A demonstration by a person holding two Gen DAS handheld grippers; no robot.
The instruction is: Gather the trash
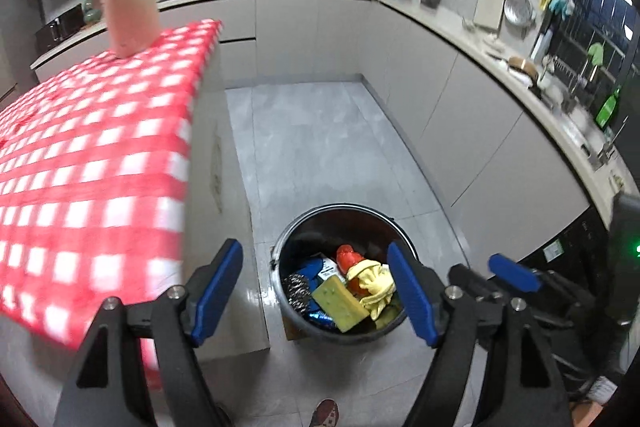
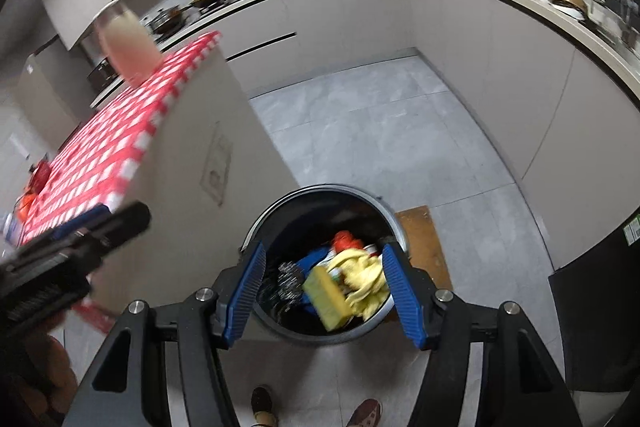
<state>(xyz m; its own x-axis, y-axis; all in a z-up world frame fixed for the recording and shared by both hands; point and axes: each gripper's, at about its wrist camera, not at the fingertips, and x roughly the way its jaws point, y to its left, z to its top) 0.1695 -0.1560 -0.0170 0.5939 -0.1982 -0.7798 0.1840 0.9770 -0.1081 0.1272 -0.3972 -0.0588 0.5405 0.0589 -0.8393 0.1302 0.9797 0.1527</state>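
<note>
The bin (image 1: 344, 223) stands on the floor (image 1: 320, 131), just right of the island, and it holds the trash: a yellow sponge (image 1: 340, 301), a yellow cloth (image 1: 374, 281), a red piece (image 1: 347, 255), a steel scourer (image 1: 297, 287) and something blue (image 1: 312, 265). Your left gripper (image 1: 316, 289) hangs above the bin with its jaws open and nothing between them. Your right gripper (image 2: 322, 293) is also above the bin, jaws apart and empty. On the left, the island carries a red checked cloth (image 1: 100, 155), and a jug (image 1: 126, 3) stands at its far end. The counter (image 1: 440, 15) runs along the far and right walls.
</note>
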